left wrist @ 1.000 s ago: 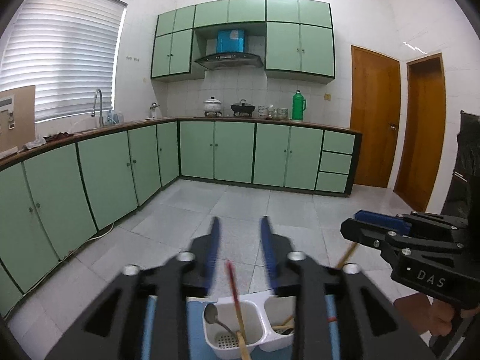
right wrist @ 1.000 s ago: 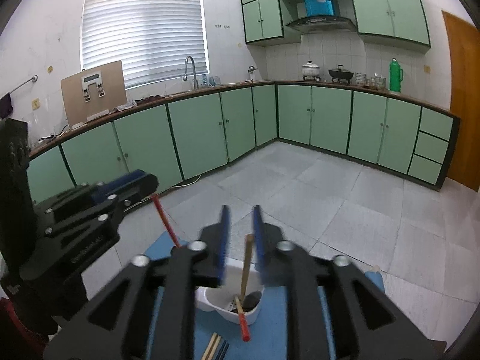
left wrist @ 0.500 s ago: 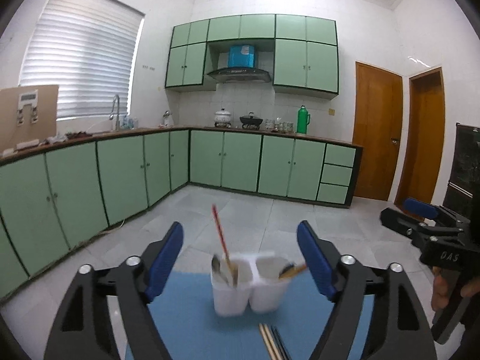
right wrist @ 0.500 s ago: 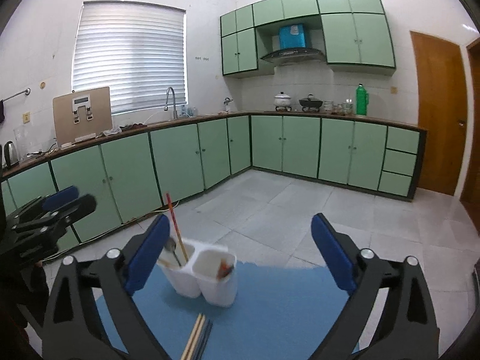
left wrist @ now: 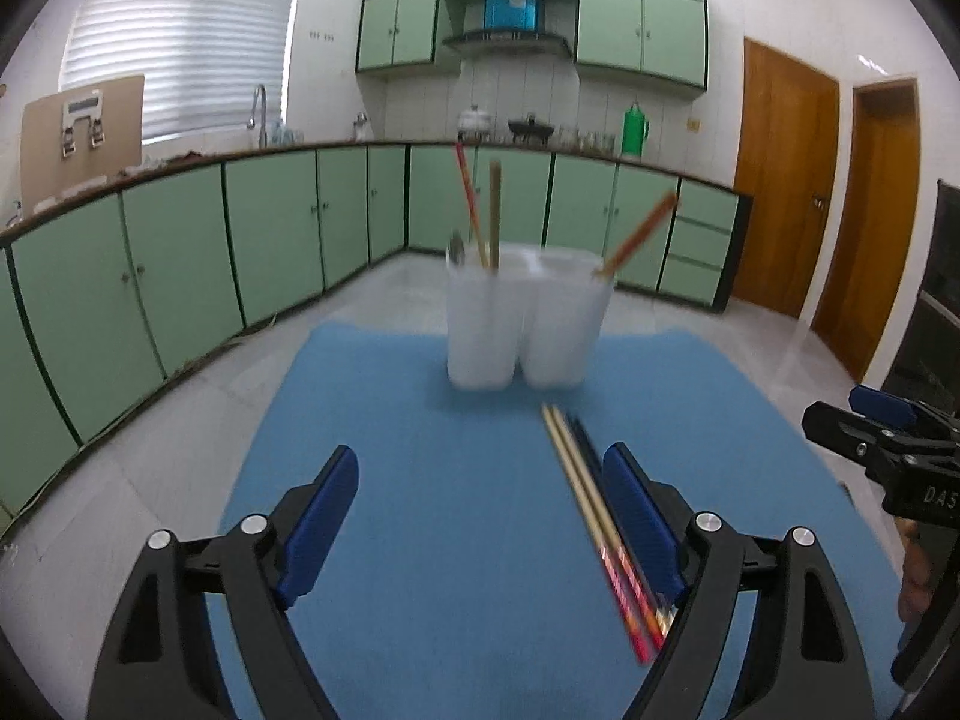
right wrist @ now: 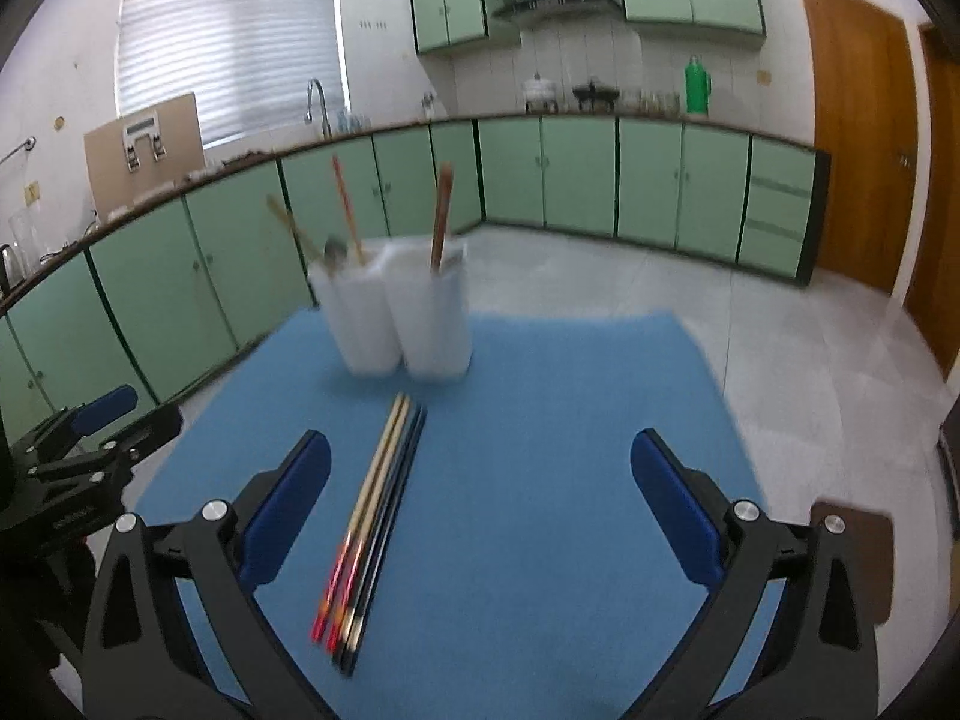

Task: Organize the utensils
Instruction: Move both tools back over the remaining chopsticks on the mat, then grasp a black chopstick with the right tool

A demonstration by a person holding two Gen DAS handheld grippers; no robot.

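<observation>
White two-cup holder (left wrist: pixel 528 324) at far end of blue mat (left wrist: pixel 420 540): several chopsticks, one spoon (left wrist: pixel 456 252) already standing inside. Loose chopstick bundle (right wrist: pixel 375 516) lies flat just before holder, unsorted. Left gripper (left wrist: pixel 480 531), right gripper (right wrist: pixel 480 510): both spread wide, empty. Task judged partway.

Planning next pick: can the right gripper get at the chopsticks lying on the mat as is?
Probably yes. The right gripper is open and empty, the loose chopsticks lie flat on the blue mat just inside its left finger, nothing on top; the utensil holder stands beyond them.
</observation>
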